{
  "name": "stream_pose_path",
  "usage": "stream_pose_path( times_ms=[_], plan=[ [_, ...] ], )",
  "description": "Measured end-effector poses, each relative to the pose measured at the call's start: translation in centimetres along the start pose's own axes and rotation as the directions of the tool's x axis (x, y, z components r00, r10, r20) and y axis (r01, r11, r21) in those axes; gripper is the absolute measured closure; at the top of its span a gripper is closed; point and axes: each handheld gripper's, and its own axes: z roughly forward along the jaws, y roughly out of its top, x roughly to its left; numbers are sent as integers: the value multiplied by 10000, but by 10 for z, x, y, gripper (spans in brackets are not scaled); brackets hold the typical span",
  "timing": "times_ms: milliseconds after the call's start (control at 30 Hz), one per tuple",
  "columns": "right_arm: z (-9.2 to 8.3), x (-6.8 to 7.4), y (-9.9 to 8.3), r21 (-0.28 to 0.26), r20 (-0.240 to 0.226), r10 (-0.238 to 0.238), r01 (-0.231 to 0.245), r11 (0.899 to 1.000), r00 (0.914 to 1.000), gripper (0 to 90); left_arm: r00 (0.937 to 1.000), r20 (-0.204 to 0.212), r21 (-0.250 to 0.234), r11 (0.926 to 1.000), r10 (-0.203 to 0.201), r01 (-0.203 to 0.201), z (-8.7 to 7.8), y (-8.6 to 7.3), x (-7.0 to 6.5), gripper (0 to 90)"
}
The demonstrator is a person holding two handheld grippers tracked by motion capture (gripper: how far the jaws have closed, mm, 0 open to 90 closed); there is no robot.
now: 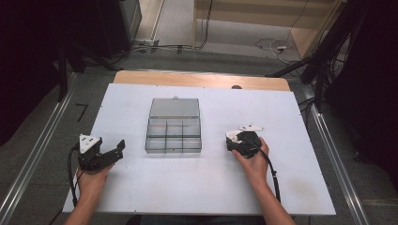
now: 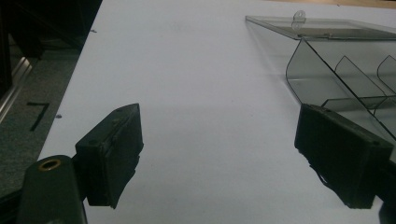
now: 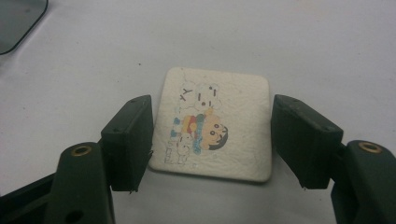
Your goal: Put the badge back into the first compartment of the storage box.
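I find my right gripper point(image 3: 212, 140) spread wide astride the cartoon coaster point(image 3: 217, 123), gripping nothing; left gripper point(image 2: 233, 149) likewise agape, empty.

On the white square coaster point(image 3: 217, 123) lying flat on the tabletop point(image 3: 327, 46), a colour cartoon print is being shown in the right gripper view: a small figure with dark hair and a red and yellow top, with a pale animal shape at its 12 o'clock. Two dark letters, looking like "Y Y", are being displayed at about 11 o'clock of the figure, turned sideways; they are being read only with doubt. Fainter blue marks at the figure's 8 o'clock are being left unread, being too blurred. The coaster is being framed between the spread tongs of the right gripper point(image 3: 212, 140). No other readable text, brand or number is being shown elsewhere.
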Motion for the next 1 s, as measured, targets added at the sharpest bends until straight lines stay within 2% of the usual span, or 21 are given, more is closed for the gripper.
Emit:
stream_pose_path(
  times_ms=[300,600,1000],
  plan=[
    [-2,-1,0,38,-218,49,-48,10000,9997,310,10000,-36,4,10000,-8,8,-1,0,1,155],
    [-11,1,4,-296,-546,7,-23,9996,9985,311,10000,-5,-9,10000,-23,23,-1,1,1,155],
    [-26,18,15,-588,-1027,-349,290,9978,9941,310,10000,-10,4,10000,-11,11,-1,0,1,155]
  ],
)
